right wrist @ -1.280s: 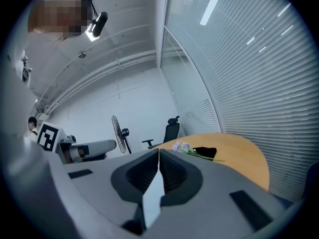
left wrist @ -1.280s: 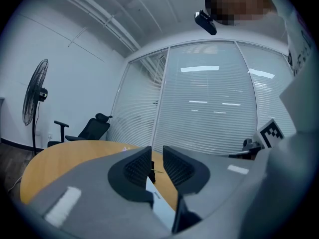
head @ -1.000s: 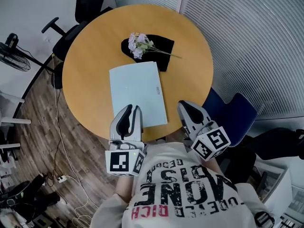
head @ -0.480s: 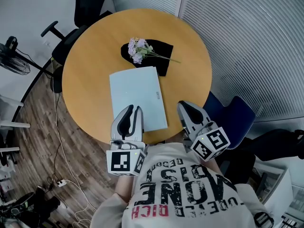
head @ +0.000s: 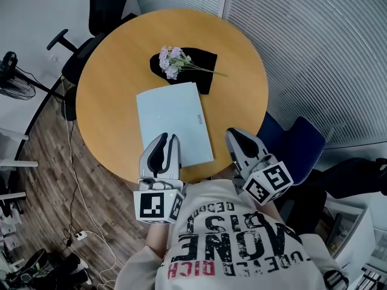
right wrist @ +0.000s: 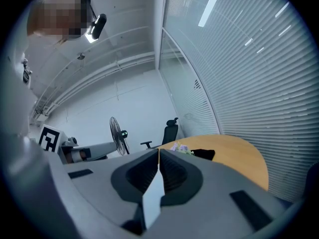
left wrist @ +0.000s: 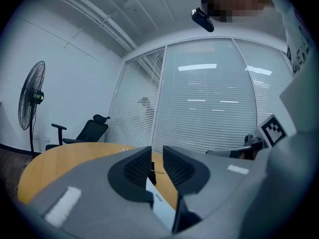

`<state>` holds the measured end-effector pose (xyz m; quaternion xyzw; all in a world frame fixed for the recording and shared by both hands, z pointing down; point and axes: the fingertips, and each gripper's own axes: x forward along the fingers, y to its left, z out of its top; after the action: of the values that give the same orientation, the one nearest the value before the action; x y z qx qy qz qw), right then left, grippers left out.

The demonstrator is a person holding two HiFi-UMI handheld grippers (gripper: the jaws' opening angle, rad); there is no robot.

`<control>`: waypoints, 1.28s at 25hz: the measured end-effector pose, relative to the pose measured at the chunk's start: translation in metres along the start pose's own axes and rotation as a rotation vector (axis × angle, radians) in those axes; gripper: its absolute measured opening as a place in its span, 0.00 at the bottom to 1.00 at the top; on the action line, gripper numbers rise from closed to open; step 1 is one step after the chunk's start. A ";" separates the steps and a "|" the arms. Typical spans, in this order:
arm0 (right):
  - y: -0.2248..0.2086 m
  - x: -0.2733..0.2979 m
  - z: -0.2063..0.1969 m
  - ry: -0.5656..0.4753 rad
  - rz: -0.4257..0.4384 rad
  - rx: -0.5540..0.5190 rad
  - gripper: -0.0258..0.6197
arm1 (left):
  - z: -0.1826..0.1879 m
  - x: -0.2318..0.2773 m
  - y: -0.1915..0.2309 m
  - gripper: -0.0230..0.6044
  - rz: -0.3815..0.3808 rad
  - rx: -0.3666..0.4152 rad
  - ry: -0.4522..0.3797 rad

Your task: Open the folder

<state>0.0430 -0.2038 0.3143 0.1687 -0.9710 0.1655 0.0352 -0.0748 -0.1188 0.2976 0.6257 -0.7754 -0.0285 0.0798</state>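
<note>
Even, cool overhead light fills the room. From my head, the round orange wooden bench looks bright and flat, with only faint, soft shadows and no glare. Both gripper views bend hard at the rims and fall off into black corners. In the left one, ceiling strip lights reflect as pale bars on the glass wall with white slatted blinds. My dark grey fingers sit close to the lens, dim and slightly soft against that bright backdrop.
</note>
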 end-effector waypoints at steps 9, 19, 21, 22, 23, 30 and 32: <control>-0.004 0.001 -0.017 0.033 -0.006 0.009 0.06 | -0.019 0.004 -0.005 0.16 -0.032 0.098 0.064; -0.015 0.014 -0.049 0.086 -0.010 0.070 0.06 | -0.054 0.019 -0.006 0.16 -0.055 0.147 0.154; -0.016 0.015 -0.059 0.104 -0.009 0.081 0.06 | -0.065 0.019 -0.007 0.16 -0.060 0.144 0.182; -0.017 0.016 -0.063 0.113 -0.008 0.088 0.06 | -0.071 0.019 -0.008 0.16 -0.066 0.139 0.205; -0.018 0.017 -0.068 0.121 -0.007 0.094 0.06 | -0.078 0.019 -0.010 0.16 -0.075 0.134 0.231; -0.018 0.019 -0.113 0.206 0.023 0.134 0.06 | -0.125 0.021 -0.026 0.16 -0.147 0.162 0.323; -0.019 0.020 -0.122 0.223 0.032 0.141 0.06 | -0.136 0.020 -0.033 0.16 -0.161 0.159 0.340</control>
<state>0.0326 -0.1860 0.4378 0.1357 -0.9497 0.2514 0.1285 -0.0255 -0.1383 0.4284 0.6857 -0.6982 0.1325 0.1573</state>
